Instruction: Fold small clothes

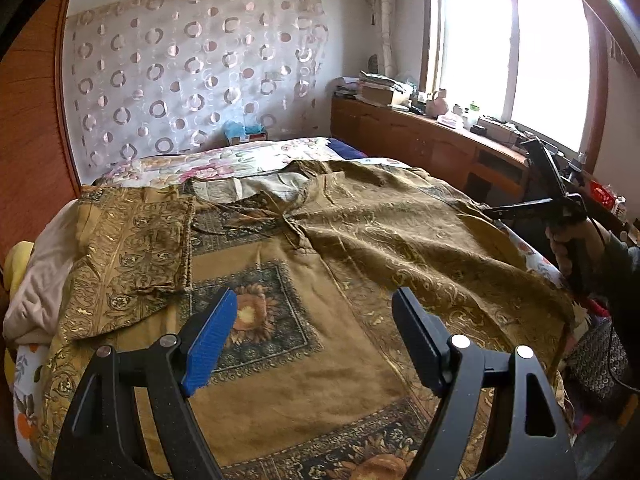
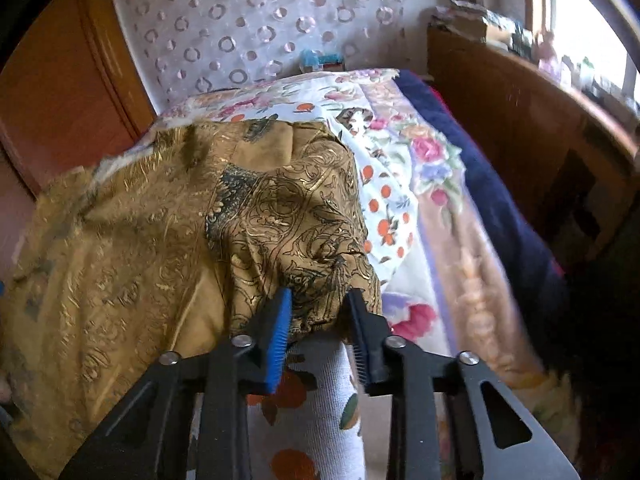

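Gold patterned garment [image 2: 168,216] is spread on bed [image 2: 432,208]. Its bunched edge is clamped by right hand-held gripper [image 2: 318,304]. Left hand-held gripper [image 1: 316,312] held apart above garment, gripping nothing.

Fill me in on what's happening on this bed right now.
A person is folding a gold patterned garment spread on the bed, using hand-held tongs. The right tongs have a bunched edge of the fabric between their fingers and appear to hold it raised above the floral bedsheet. The left tongs hang open above the middle of the garment, holding nothing. One sleeve already lies folded in on the left side.
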`<control>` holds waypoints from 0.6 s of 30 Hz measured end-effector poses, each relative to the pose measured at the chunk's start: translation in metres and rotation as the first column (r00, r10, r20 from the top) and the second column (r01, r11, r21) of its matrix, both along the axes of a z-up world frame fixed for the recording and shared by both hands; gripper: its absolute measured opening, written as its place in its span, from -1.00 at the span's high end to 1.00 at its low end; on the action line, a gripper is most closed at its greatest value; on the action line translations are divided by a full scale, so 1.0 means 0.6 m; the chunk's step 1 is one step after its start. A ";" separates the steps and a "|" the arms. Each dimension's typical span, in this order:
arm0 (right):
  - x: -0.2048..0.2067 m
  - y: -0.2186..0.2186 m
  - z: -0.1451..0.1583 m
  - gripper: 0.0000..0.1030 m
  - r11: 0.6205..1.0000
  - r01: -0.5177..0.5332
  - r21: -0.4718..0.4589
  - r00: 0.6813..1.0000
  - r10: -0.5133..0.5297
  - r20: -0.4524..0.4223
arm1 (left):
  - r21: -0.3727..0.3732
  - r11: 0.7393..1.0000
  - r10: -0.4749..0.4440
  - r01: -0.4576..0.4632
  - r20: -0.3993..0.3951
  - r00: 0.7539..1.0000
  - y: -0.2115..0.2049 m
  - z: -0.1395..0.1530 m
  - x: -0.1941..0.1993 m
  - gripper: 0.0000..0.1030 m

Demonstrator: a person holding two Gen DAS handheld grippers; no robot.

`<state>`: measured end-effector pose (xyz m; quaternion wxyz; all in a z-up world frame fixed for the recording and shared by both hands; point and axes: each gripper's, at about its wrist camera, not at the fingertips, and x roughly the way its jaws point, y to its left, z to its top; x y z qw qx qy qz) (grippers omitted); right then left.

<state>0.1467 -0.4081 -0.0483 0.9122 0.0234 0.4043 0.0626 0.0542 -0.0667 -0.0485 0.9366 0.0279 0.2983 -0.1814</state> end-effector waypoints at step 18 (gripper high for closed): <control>-0.079 0.169 0.029 0.90 0.976 -0.197 -0.098 0.960 0.212 0.185 | -0.014 1.000 0.011 -0.011 0.004 1.000 0.005 0.002 -0.011 -0.56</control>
